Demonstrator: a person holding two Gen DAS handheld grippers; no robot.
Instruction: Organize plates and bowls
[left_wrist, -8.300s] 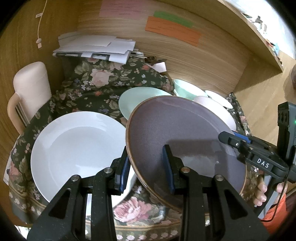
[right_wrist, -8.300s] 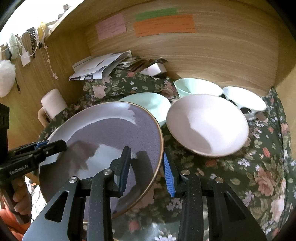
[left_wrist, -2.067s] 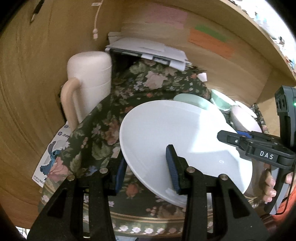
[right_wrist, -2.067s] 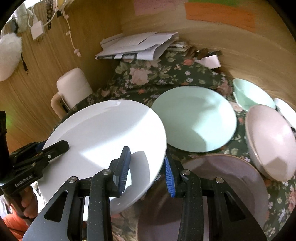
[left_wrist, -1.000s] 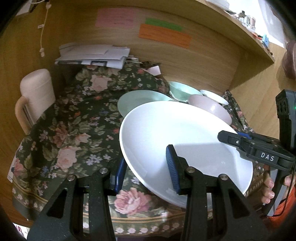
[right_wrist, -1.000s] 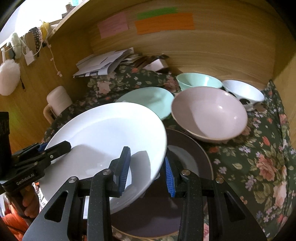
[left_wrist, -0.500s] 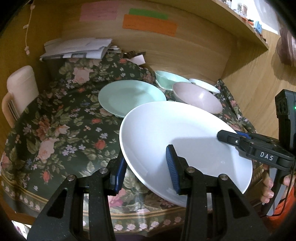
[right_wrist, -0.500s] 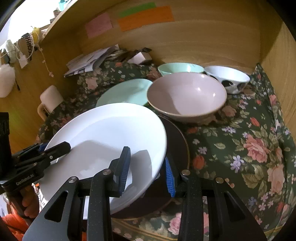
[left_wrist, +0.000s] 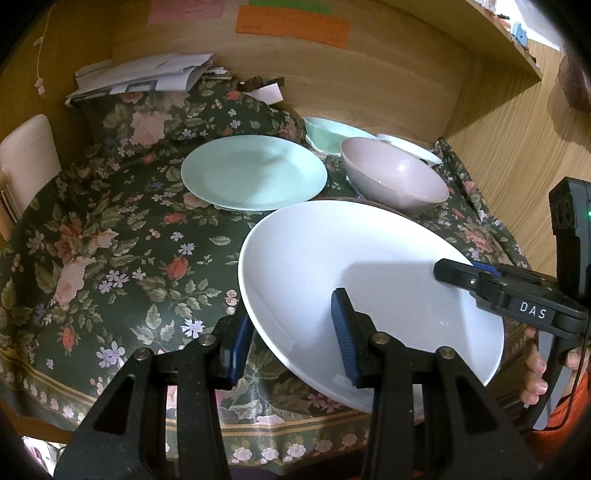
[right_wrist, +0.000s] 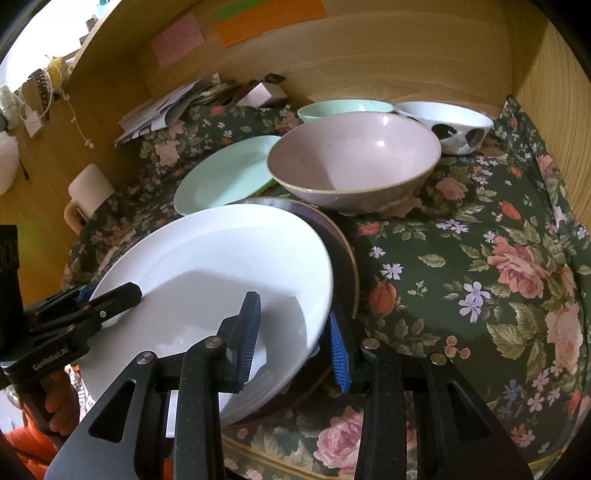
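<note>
White plate (right_wrist: 221, 273) is clamped at opposite rims by L gripper (left_wrist: 291, 332) & R gripper (right_wrist: 293, 332), just over dark plate (right_wrist: 343, 251) at table's near edge. Lower it level & centred, then let both rims go together so it doesn't tip; can't tell if they're touching yet.

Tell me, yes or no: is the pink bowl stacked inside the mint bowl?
No, the pink bowl sits on the floral cloth in front of the mint bowl.

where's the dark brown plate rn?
Right wrist view: the dark brown plate lies on the floral tablecloth directly under the white plate, only its right rim showing, just in front of the pink bowl.
</note>
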